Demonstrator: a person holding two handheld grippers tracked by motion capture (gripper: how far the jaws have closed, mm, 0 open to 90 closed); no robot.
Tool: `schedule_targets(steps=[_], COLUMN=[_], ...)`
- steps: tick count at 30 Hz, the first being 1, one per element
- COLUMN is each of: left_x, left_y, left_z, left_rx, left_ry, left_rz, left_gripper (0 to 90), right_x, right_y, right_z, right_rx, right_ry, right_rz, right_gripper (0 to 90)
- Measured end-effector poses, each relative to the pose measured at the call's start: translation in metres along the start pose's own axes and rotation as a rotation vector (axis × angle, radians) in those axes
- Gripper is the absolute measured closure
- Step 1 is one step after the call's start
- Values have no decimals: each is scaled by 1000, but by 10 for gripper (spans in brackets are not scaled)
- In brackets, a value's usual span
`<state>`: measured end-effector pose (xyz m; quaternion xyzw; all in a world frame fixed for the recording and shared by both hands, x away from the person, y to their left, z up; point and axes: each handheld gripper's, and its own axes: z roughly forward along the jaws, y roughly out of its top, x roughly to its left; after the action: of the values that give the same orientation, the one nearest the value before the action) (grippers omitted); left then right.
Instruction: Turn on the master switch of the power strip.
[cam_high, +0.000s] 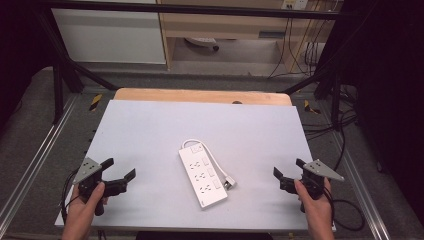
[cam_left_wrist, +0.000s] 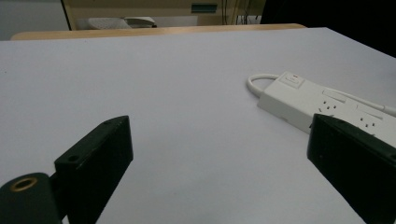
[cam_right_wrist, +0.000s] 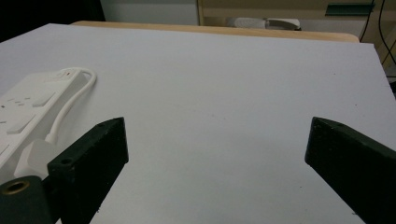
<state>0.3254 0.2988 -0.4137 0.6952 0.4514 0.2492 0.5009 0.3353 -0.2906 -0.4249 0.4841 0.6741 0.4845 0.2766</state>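
Centrally on the counter (cam_high: 150, 125), a white power strip (cam_high: 202, 175) is laid flat, with bare white surface left open on every side of it. Its long axis is set on a diagonal: the switch end is pointed toward the far edge and slightly left, the other end toward the near edge and slightly right. Its white cord (cam_high: 212, 157) is looped out of the far end and run back along the strip's right side, where the plug (cam_high: 229, 184) is rested near the near end. The left hand-held gripper (cam_high: 119, 175) is held near the near-left corner, its jaws spread wide with nothing between them. The right hand-held gripper (cam_high: 287, 174) is held near the right edge, likewise spread wide and empty. Both are kept well apart from the strip. A wooden strip (cam_high: 200, 96) is seen along the far edge.
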Motion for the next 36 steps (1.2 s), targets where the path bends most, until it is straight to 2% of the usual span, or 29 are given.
schedule_targets(steps=[2,6,11,14,17,21,25,36], left_x=[1,1,3,4,4,5,5,3], left_y=[0,0,1,1,1,2,2,1], left_z=[3,5,5,7,7,8,9,10], left_rx=[6,10,3,7,6,6,7,17], left_ry=[6,15,3,-11,-15,-20,-21,-13], left_rz=[13,9,4,16,4,5,1,-7], left_gripper=[69,70,69,69,69,69,69,65], right_x=[0,-2,-1,1,4,8,16,31], right_y=[0,0,1,3,4,8,16,33], right_z=[-2,-4,-9,-8,-6,-3,-2,14], right_rx=[-12,-21,-56,-71,-80,-85,-103,-78], right_ry=[-3,-14,-14,-10,-5,14,35,88], right_rz=[8,27,54,70,74,63,33,-11], right_gripper=[60,58,61,62,61,62,50,48])
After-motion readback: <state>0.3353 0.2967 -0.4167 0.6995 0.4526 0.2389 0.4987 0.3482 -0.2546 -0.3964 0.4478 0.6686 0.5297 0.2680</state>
